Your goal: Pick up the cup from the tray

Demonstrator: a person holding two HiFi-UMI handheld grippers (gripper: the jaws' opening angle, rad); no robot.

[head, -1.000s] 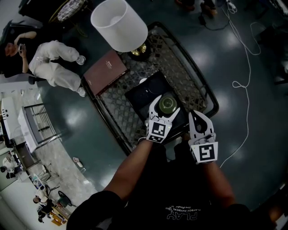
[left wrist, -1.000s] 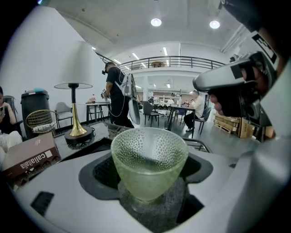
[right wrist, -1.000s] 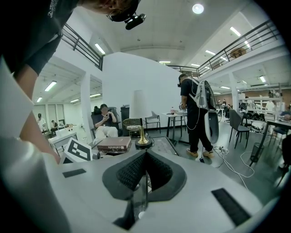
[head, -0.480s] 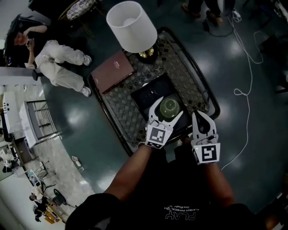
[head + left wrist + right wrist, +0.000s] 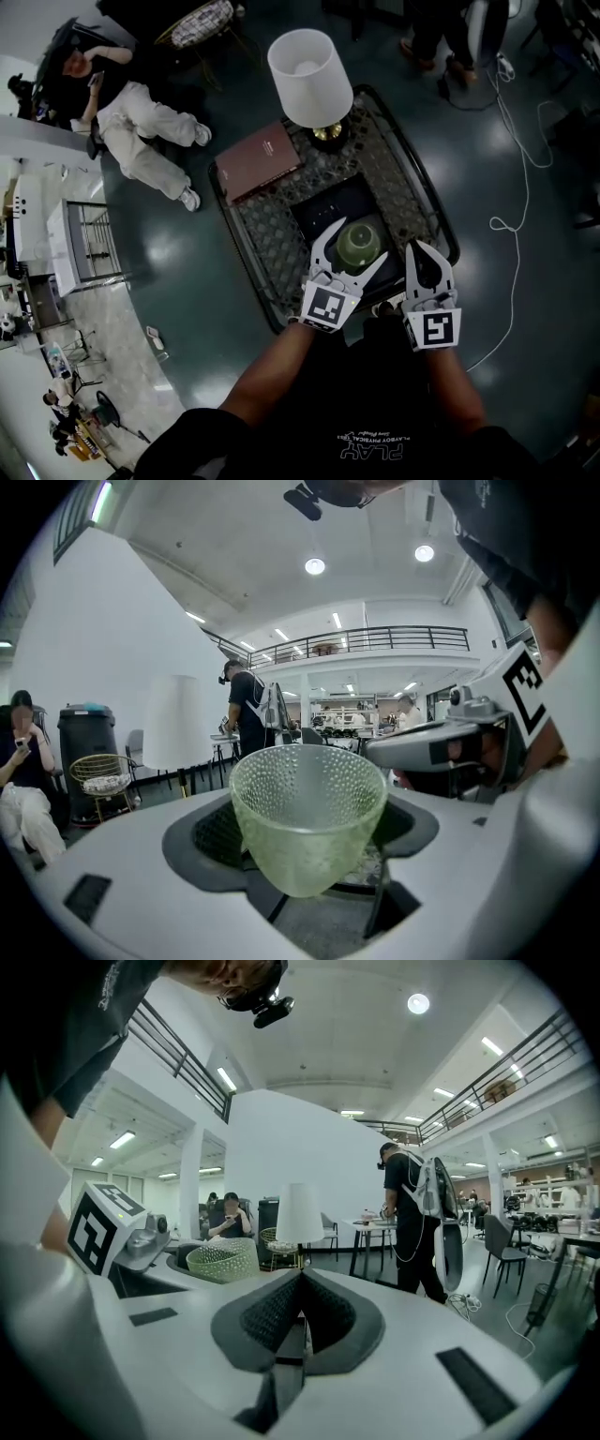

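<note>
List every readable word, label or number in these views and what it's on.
"PLAY", upside down, on the person's dark shirt.
Smaller line above it on the shirt: too small to read.
Faint print on the brown book cover: too small to read.
Marker cubes on the left gripper and right gripper: square patterns, no letters.
Cup: no print.

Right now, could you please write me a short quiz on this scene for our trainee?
1. True or false: the right gripper has its jaws together with nothing between them.
2. What stands between the jaws of the left gripper? A) a spoon B) a cup C) a plate
3. Which thing with a white shade stands beside the book?

Key: 1 true. 2 B. 3 the lamp.
</note>
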